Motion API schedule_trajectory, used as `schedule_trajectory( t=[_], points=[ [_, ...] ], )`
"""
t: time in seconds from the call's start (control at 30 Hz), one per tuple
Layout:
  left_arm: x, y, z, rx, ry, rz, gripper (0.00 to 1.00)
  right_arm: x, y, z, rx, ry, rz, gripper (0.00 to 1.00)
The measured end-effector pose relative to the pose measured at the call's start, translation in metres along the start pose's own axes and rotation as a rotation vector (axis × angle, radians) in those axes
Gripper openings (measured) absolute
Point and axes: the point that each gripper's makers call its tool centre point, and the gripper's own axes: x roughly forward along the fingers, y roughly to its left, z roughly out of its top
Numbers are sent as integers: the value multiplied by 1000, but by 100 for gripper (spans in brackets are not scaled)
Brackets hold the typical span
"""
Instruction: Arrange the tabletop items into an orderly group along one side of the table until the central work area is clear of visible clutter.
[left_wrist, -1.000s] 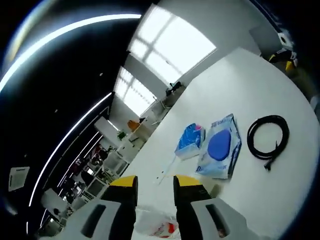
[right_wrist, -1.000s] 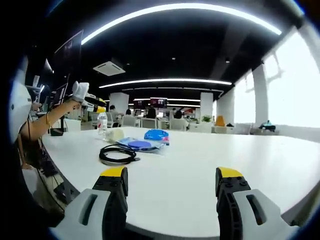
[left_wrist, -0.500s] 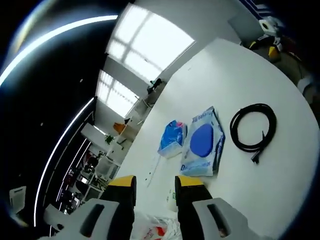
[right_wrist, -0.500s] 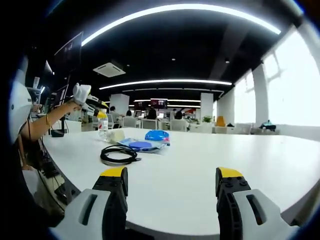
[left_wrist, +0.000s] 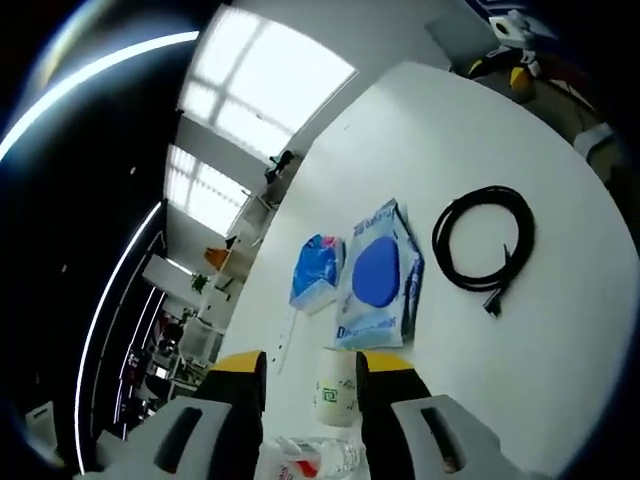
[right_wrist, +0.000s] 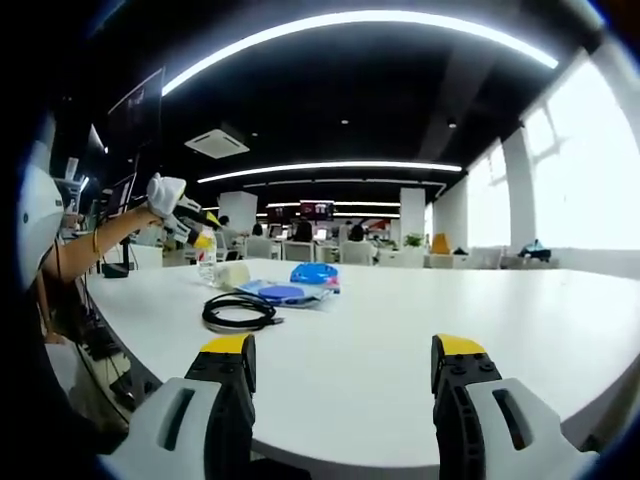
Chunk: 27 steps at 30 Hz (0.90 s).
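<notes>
Paper cup (left_wrist: 337, 386) between left tongs (left_wrist: 304, 362)

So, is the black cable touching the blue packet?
Apart. In the left gripper view, bare white table shows between the cable and the packet along their whole facing sides.

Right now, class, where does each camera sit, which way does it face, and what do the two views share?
Left gripper view: rides the left gripper, looking down onto the white table; its jaws flank a paper cup.
Right gripper view: rides the right gripper, looking level across the table; the person's forearm shows at left.
Shared: the black cable coil, blue pouch, cup and table.
</notes>
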Motion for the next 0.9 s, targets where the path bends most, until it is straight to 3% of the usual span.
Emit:
schedule_trajectory(
  t=[0.2,0.33,0.47,0.73,0.83,0.9],
  points=[
    [8,-9,0,29,23,-42,36,-1,-2,-1,7,-4,-1,69],
    [16,-12,0,25,32,-46,45,-3,-5,-2,16,-6,-9,69],
    [22,-19,0,60,51,-68,46,-5,-7,-3,21,-4,-16,69],
    [33,-20,-6,283,168,-57,46,-6,-14,-5,41,-6,-41,69],
    [38,-26,-3,308,178,-71,48,-5,-15,-7,41,0,-42,69],
    [39,-28,-5,358,218,-81,49,-5,-14,-6,39,0,-40,69]
  ],
)
